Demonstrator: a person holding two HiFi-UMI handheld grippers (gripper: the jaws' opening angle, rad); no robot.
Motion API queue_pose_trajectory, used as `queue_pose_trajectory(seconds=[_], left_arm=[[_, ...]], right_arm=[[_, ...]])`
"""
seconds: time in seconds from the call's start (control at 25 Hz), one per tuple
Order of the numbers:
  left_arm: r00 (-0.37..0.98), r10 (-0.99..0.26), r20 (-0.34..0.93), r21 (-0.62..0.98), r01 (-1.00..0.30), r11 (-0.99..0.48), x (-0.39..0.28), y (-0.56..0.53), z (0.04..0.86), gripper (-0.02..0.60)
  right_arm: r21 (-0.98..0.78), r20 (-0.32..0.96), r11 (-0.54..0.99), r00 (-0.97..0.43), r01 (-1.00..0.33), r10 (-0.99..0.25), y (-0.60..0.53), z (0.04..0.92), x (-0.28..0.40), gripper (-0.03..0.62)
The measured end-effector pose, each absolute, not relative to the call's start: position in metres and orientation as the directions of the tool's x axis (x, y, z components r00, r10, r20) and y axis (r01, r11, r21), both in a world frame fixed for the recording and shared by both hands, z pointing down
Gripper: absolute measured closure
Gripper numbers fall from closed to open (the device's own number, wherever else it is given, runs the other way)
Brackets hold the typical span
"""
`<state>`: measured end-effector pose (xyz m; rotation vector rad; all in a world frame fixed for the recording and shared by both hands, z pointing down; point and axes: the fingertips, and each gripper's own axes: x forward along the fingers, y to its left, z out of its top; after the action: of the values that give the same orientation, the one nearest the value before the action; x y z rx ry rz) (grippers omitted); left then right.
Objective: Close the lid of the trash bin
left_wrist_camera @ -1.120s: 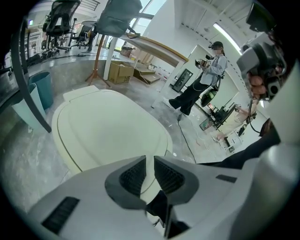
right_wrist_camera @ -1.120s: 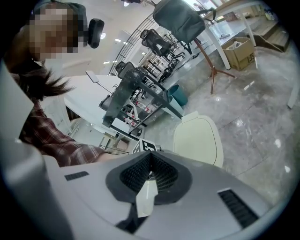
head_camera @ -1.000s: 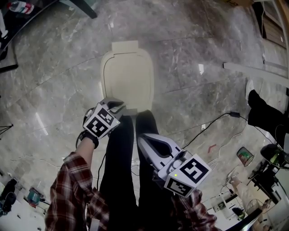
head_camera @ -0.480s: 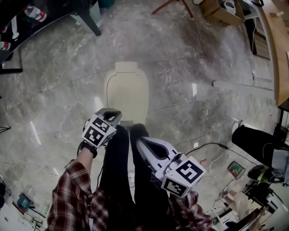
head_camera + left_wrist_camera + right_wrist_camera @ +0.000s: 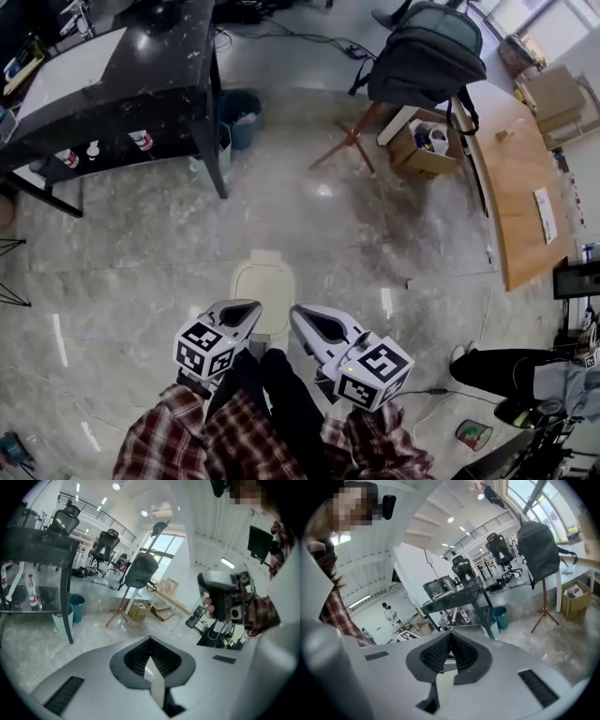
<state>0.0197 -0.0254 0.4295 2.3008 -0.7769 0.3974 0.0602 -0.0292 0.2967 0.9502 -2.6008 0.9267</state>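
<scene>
The trash bin point(image 5: 263, 291) stands on the stone floor point(image 5: 141, 272) just ahead of the person's feet. From the head view its cream lid point(image 5: 263, 281) looks to lie flat on the rim, so the closing seems done, or all but done. The left gripper point(image 5: 249, 307) hangs above the near left edge of the bin and the right gripper point(image 5: 297, 311) above its near right edge. Both are raised well clear of the lid. Each gripper's own view shows its jaws drawn together at the tips with nothing held between them. Both views look out across the room, not down at the bin. The useful step now is probably a check that the lid sits flush all round, which is too small to tell from this height. If one edge stands proud, the sound way would be to lower one gripper with its jaws kept together and press straight down on the lid near the bin's front edge. Pressing there rather than at the hinge side, and without any sideways drag, should keep the light bin from sliding or tipping on the smooth floor. The other gripper should stay off to the side of the bin.
</scene>
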Motion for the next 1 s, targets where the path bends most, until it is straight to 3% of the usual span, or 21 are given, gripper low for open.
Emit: queue_pose_trajectory(seconds=[0.44, 0.68, 1.0], left_arm=[[0.806, -0.57, 0.162, 0.294, -0.59, -0.752, 0.019, -0.039, 0.155, 0.571], [0.804, -0.586, 0.101, 0.217, -0.593, -0.775, 0.026, -0.023, 0.096, 0.571], [0.772, -0.631, 0.079, 0.206, -0.632, -0.747, 0.012, -0.002, 0.086, 0.571]], right_arm=[[-0.29, 0.22, 0.751, -0.805, -0.593, -0.551, -0.013, 0.135, 0.046, 0.581], [-0.256, 0.12, 0.777, -0.816, -0.575, -0.565, -0.007, 0.092, 0.047, 0.582], [-0.205, 0.083, 0.817, -0.841, -0.539, -0.534, 0.001, 0.078, 0.033, 0.582]])
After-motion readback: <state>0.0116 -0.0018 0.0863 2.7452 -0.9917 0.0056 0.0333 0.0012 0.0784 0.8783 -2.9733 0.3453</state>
